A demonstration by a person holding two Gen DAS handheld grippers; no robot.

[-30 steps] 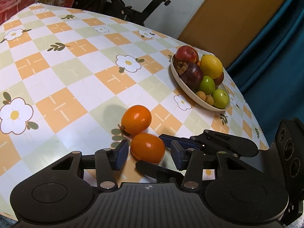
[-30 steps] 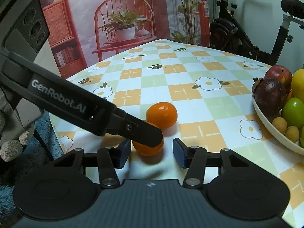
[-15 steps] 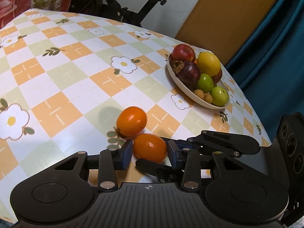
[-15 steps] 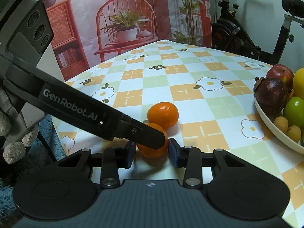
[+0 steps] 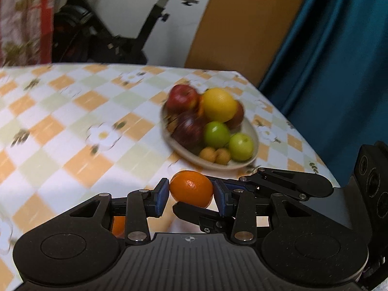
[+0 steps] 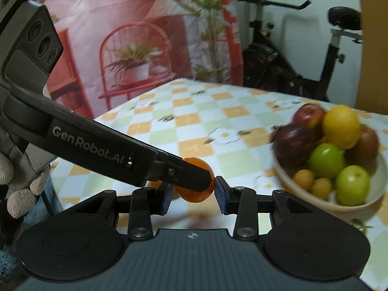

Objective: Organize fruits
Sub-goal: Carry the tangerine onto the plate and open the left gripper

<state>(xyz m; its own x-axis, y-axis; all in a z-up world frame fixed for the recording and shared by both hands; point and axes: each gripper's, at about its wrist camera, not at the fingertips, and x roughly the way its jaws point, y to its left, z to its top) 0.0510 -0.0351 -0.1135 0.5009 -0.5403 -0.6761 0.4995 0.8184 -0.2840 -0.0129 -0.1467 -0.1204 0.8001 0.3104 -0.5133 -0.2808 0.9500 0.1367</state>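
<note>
Both grippers are shut on one orange (image 5: 191, 188), lifted above the checked tablecloth. My left gripper (image 5: 191, 194) clamps it between its blue pads. My right gripper (image 6: 194, 191) closes on the same orange (image 6: 194, 194) from the other side, with the left gripper's black arm crossing in front. The second orange (image 5: 118, 225) lies low on the table, mostly hidden behind the left finger; a sliver shows in the right wrist view (image 6: 155, 183). The cream fruit bowl (image 5: 247, 133) holds apples, a yellow citrus, green fruits and small orange fruits ahead to the right (image 6: 373, 194).
The flowered tablecloth (image 5: 72, 121) runs to a far edge. An exercise bike (image 5: 126, 34) stands behind the table, a teal curtain (image 5: 339, 48) to the right. A red backdrop with a chair picture (image 6: 126, 60) hangs at the left. A gloved hand (image 6: 21, 189) holds the left gripper.
Both grippers have lifted the clamped orange off the table and carried it toward the bowl. The second orange stayed on the table and dropped out of clear view.
</note>
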